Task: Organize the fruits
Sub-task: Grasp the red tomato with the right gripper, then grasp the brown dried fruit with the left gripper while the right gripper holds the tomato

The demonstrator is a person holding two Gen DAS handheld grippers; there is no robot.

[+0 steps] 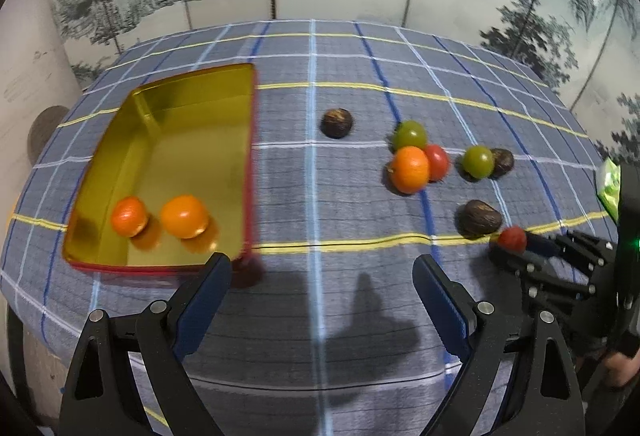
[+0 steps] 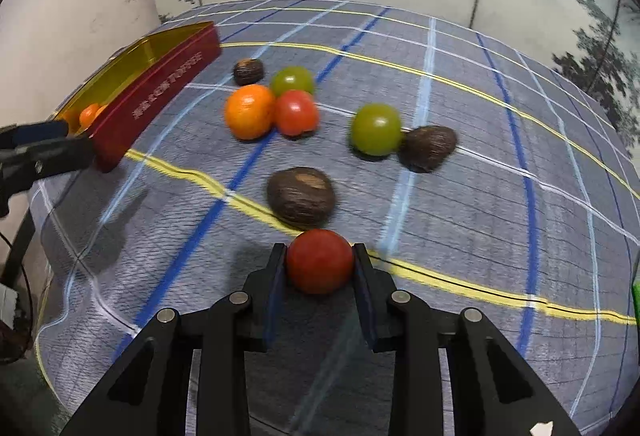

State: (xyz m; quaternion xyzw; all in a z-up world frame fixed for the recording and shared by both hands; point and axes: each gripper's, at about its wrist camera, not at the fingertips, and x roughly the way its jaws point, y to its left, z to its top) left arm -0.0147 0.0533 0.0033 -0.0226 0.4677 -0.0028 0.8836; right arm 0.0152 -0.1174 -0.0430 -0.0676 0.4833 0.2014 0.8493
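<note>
Contact is made on both sides of a red tomato [image 2: 320, 261] by the pads of the right gripper [image 2: 320, 264], which is closed on it low over the checked cloth of the bench [image 2: 500, 220]. The left gripper [image 1: 322, 276] is held wide open with nothing between its fingers, just beside the near corner of the gold-lined tin [image 1: 168, 156], where two oranges [image 1: 160, 216] already lie. From the held tomato the tin lies off to the left, past a dark brown pit-like fruit [image 2: 301, 196], so a leftward carry over that fruit is judged to be called for. A third orange [image 2: 250, 111], another red tomato [image 2: 297, 112] and green tomatoes [image 2: 376, 129] remain loose on the cloth.
</note>
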